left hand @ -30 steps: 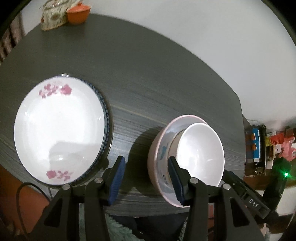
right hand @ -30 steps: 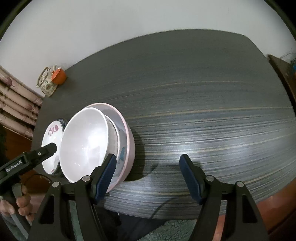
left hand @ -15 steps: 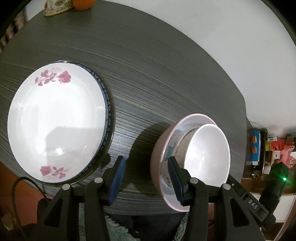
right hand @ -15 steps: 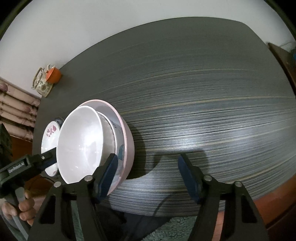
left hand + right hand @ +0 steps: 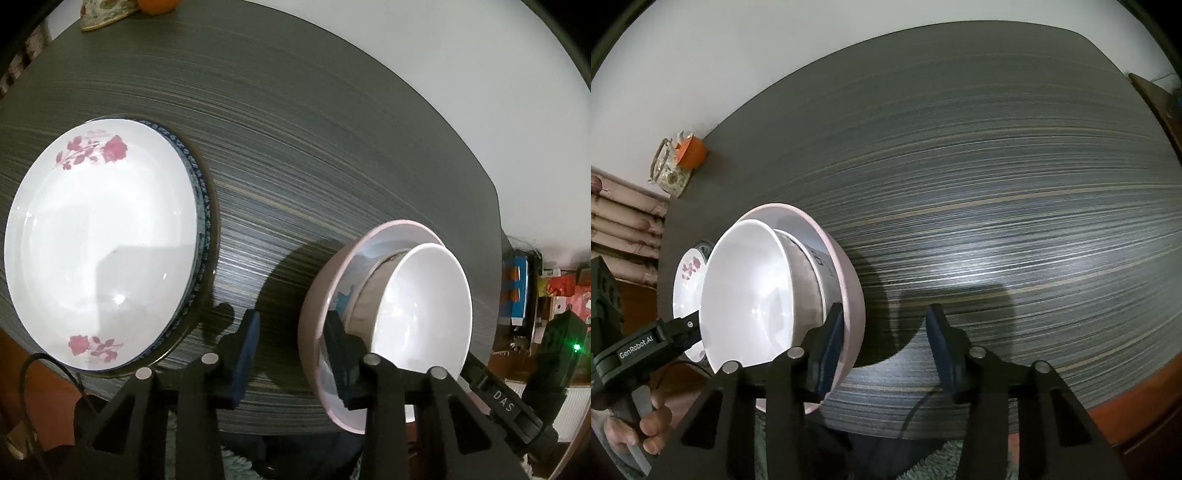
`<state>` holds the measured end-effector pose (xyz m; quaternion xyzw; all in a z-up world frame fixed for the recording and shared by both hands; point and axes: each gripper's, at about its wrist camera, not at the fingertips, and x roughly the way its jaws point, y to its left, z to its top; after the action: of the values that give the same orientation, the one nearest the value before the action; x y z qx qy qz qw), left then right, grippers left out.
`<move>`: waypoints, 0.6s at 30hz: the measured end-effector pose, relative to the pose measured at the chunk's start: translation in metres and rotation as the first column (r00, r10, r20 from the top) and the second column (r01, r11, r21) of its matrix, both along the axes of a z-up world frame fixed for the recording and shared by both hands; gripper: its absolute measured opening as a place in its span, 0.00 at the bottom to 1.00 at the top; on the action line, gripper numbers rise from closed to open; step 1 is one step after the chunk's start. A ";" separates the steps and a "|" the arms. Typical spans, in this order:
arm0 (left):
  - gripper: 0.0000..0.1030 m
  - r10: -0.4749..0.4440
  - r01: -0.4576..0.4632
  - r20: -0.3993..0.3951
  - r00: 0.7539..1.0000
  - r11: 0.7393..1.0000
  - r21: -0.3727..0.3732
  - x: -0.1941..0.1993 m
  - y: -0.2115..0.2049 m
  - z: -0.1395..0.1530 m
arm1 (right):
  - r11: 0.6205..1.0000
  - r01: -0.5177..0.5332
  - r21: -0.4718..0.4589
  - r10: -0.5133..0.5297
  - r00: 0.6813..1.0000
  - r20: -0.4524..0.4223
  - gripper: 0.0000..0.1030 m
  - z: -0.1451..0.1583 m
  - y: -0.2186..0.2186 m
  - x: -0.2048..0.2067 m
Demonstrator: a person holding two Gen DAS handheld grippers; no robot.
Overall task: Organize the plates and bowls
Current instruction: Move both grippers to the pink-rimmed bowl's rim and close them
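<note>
Left claw [image 5: 291,352] closing, pink bowl [image 5: 314,314] wall straddled, pads apparently not yet pressed. Right claw [image 5: 886,347] closing likewise on opposite rim. White bowl [image 5: 746,295] nested inside; flowered plate [image 5: 99,243] beside on surface [image 5: 332,147].

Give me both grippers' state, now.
left gripper: open, closing astride the pink bowl rim, not pressing yet.
right gripper: open, closing astride the same rim, not pressing yet.

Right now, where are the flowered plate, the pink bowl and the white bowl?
flowered plate [image 5: 99,251], left wrist view, its white middle
pink bowl [image 5: 314,306], left wrist view, outer wall
white bowl [image 5: 746,295], right wrist view, inside
</note>
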<state>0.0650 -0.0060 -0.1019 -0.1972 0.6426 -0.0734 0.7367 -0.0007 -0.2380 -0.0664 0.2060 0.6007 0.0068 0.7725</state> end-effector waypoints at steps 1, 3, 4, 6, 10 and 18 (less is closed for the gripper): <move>0.30 0.000 0.000 -0.001 1.000 1.000 -0.002 0.001 -0.001 -0.001 | 1.000 0.001 0.000 -0.001 1.000 -0.003 0.38 -0.001 0.001 0.001; 0.25 -0.003 0.003 -0.006 1.000 1.000 -0.007 0.002 -0.003 -0.002 | 1.000 -0.003 0.003 0.003 1.000 -0.009 0.36 -0.003 0.002 0.003; 0.24 -0.008 0.008 -0.007 1.000 1.000 -0.009 0.002 -0.005 -0.003 | 1.000 -0.004 0.003 0.004 1.000 -0.011 0.36 -0.004 0.003 0.003; 0.17 -0.020 0.020 -0.012 1.000 1.000 -0.010 0.001 -0.009 -0.005 | 1.000 -0.005 0.008 0.005 1.000 -0.020 0.34 -0.006 0.003 0.004; 0.15 -0.027 0.027 -0.001 1.000 1.000 0.002 0.002 -0.012 -0.004 | 1.000 0.001 0.018 -0.001 1.000 -0.028 0.33 -0.009 0.003 0.006; 0.07 -0.065 0.063 0.035 0.997 0.996 0.056 0.000 -0.022 0.004 | 1.000 -0.004 0.018 0.005 1.000 -0.022 0.28 -0.007 0.004 0.009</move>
<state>0.0651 -0.0281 -0.0983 -0.1546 0.6368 -0.0830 0.7508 0.0079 -0.2344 -0.0730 0.2116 0.6096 0.0117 0.7638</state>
